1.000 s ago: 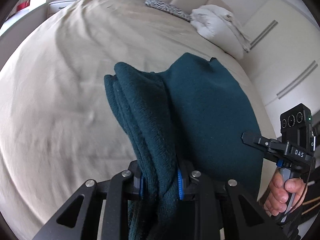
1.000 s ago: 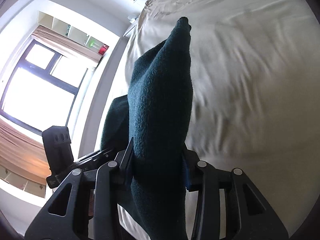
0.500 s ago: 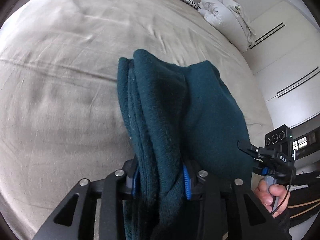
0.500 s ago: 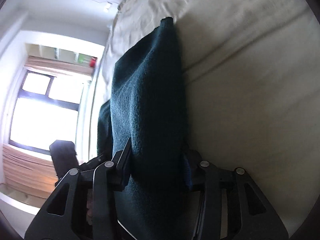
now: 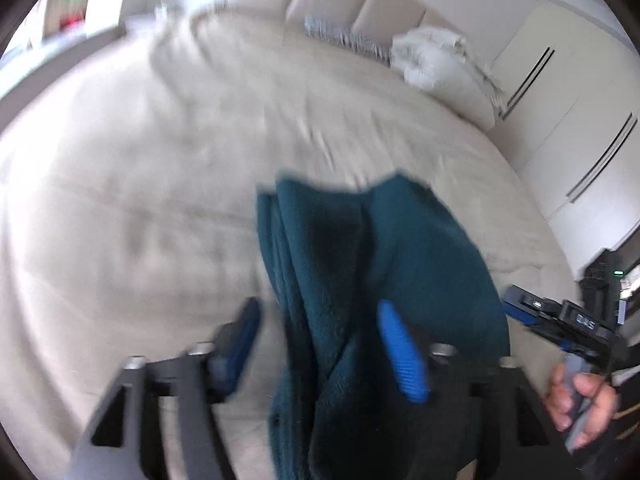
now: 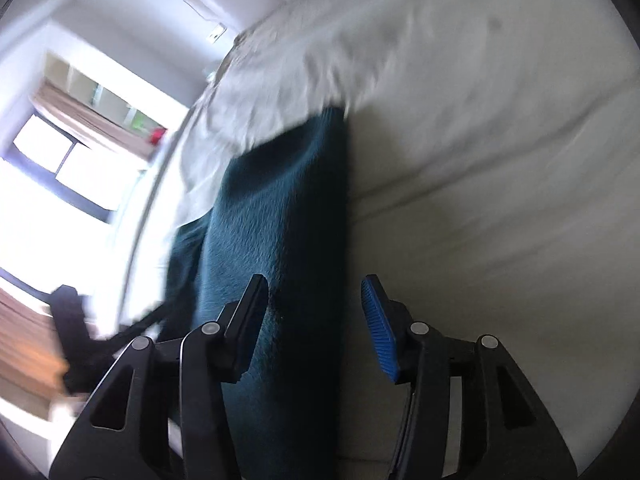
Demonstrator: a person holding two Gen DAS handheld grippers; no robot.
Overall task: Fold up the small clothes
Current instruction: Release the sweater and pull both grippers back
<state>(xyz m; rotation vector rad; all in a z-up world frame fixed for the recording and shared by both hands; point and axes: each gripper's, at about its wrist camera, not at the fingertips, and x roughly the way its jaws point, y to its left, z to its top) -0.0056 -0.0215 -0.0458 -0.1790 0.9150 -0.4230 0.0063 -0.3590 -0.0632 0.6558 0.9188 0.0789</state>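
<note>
A folded dark teal fleece garment (image 5: 384,264) lies on the beige bed (image 5: 152,184). My left gripper (image 5: 320,340) is open, its jaws spread on either side of the garment's near edge. In the right wrist view the same garment (image 6: 280,216) lies between the spread jaws of my right gripper (image 6: 316,312), which is open too. The right gripper also shows at the right edge of the left wrist view (image 5: 560,316), held in a hand. Both views are blurred by motion.
A white bundle of bedding (image 5: 432,60) and a zebra-print pillow (image 5: 340,36) lie at the head of the bed by the headboard. White wardrobe doors (image 5: 568,104) stand to the right. A bright window (image 6: 52,160) is on the left side.
Both grippers were shut on the teal garment and have opened, letting it go onto the bed. Both cameras have pulled back a little.
</note>
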